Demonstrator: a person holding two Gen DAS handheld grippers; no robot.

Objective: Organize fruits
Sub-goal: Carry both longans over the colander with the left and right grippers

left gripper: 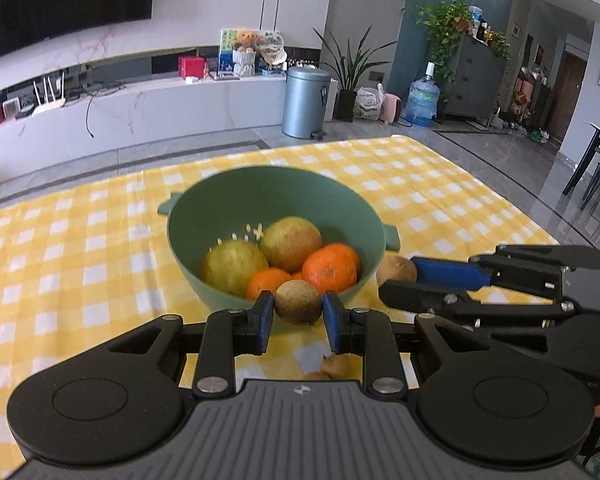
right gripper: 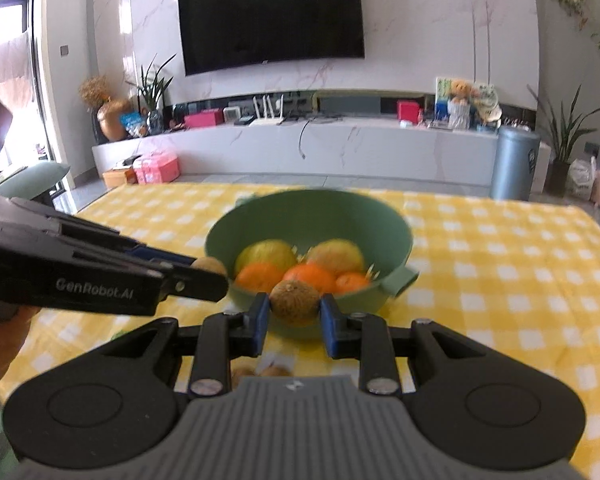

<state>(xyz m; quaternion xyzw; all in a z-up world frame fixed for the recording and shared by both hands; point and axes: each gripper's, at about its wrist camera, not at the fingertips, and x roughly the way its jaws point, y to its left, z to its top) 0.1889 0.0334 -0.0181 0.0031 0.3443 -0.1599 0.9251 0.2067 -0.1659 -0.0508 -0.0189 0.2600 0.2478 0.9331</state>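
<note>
Both grippers, left [left gripper: 299,320] & right [right gripper: 294,318], each clamped on a fuzzy brown kiwi [left gripper: 299,302] near the green plastic colander bowl [left gripper: 188,236]. Imo dropping both together could knock one off the pile onto the yellow checked tablecloth [left gripper: 80,248].

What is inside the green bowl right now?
The green bowl holds two yellowish-green round fruits and oranges; three oranges show in the right wrist view. The bowl's near wall and both held kiwis hide whatever lies lower at the front.
</note>
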